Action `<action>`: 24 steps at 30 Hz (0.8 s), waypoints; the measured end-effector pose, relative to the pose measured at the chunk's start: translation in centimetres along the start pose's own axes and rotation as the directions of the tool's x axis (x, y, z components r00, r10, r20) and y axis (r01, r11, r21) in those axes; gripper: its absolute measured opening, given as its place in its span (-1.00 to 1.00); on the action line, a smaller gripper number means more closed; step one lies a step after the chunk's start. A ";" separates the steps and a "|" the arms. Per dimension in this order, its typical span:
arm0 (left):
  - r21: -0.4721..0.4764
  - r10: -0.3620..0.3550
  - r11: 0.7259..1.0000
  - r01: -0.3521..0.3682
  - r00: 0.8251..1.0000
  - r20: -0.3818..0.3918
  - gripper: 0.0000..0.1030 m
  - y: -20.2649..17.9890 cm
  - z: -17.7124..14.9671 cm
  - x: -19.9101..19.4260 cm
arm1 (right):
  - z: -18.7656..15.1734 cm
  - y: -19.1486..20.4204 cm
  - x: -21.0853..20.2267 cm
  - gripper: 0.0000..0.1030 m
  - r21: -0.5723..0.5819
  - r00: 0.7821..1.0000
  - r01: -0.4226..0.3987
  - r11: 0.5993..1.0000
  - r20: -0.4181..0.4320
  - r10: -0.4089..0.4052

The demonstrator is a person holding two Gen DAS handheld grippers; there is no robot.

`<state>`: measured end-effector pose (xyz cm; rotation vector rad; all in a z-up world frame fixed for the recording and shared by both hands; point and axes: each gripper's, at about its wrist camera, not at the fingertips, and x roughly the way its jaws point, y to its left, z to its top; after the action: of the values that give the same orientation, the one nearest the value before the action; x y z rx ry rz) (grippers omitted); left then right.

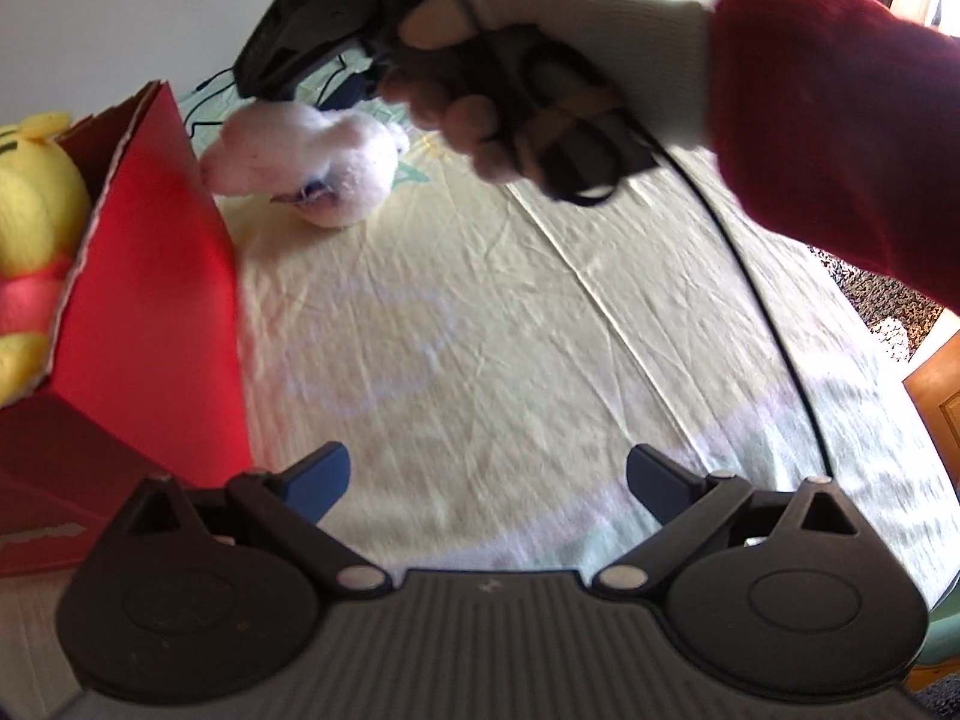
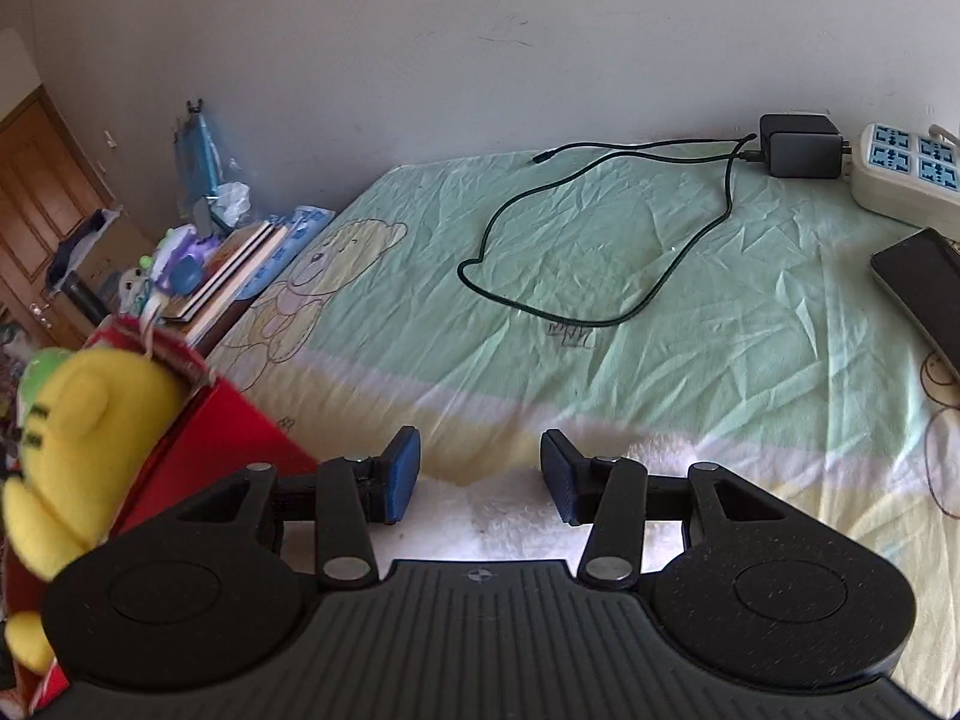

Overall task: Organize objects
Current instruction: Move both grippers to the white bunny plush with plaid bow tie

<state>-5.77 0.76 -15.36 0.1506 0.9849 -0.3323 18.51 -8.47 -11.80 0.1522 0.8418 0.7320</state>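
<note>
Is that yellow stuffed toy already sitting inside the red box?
Yes, the yellow stuffed toy sits inside the open red box, its head poking above the rim at the left of the right wrist view.

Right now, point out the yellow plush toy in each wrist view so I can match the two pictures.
Left wrist view: the yellow plush toy sits at the far left edge, inside the red box.
Right wrist view: the yellow plush toy is at the lower left, sticking up out of the same red box, left of the right gripper's fingers.
Shared landmark: the red box on the bedsheet.
</note>
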 end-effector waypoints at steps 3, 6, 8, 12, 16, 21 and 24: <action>-0.011 -0.021 1.000 0.021 1.000 -0.001 0.90 0.4 0.4 0.4 | -1.5 -1.1 -2.6 -0.07 0.025 1.000 -0.015 1.000 0.012 0.015; -0.007 -0.041 0.999 0.041 0.999 0.006 0.90 0.5 1.0 0.8 | -3.7 -2.4 -5.4 -0.07 0.039 1.000 -0.008 0.999 0.025 0.007; 0.005 -0.055 0.998 0.055 0.998 0.016 0.91 0.3 1.6 0.9 | -5.2 -3.8 -7.0 -0.06 0.104 1.000 -0.010 0.995 0.030 0.007; 0.052 -0.056 0.997 0.054 0.997 0.044 0.91 -0.3 3.0 0.7 | -7.9 -5.9 -9.1 -0.02 0.228 0.998 -0.051 0.972 0.037 0.044; 0.067 -0.053 0.997 0.048 0.995 0.079 0.91 -0.4 5.1 1.1 | -9.6 -6.9 -10.2 -0.02 0.287 0.998 -0.044 0.957 0.060 0.028; 0.008 -0.082 0.997 0.082 0.992 0.094 0.91 0.6 7.4 2.4 | -11.6 -8.6 -11.4 -0.03 0.350 0.998 -0.027 0.936 0.065 0.005; -0.031 -0.097 0.994 0.101 0.990 0.098 0.86 1.1 8.1 3.6 | -12.4 -9.4 -12.1 -0.03 0.386 0.997 -0.017 0.922 0.073 -0.012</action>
<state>2.84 -1.17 -13.96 0.0521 0.9035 -0.4087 9.16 -25.20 -16.35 0.5318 0.9082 0.5515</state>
